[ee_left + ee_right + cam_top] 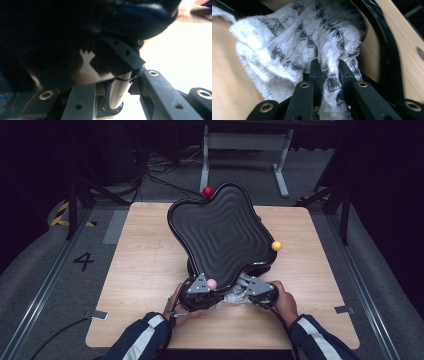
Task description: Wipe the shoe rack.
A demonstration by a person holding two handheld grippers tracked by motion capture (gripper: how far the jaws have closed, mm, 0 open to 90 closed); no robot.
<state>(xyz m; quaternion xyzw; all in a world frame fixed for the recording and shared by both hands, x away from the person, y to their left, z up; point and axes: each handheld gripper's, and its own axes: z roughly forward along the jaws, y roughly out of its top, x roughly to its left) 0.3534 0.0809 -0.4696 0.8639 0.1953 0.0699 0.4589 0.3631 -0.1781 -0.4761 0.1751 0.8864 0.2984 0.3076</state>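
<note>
On the light wooden counter (pixel 140 270), the large black ribbed wavy-edged tray (pixel 222 237) stands tilted up on its near edge, probably to expose what lies beneath. The left gripper (pixel 200 287) is clamped on that near rim. The right gripper (pixel 329 75) pinches the white-and-grey knitted cloth (pixel 287 50) bunched under the tray.

Honestly the big black wavy tray (pixel 220 237) hogs the middle of the bench (pixel 145 260), tipped up off it with its near edge right over both tongs, so there's no way straight forward. The white patterned cloth (pixel 294 50) is bunched under that edge, clogging the gap. Bare wood either side of the tray leaves plenty of room to swing around.
</note>
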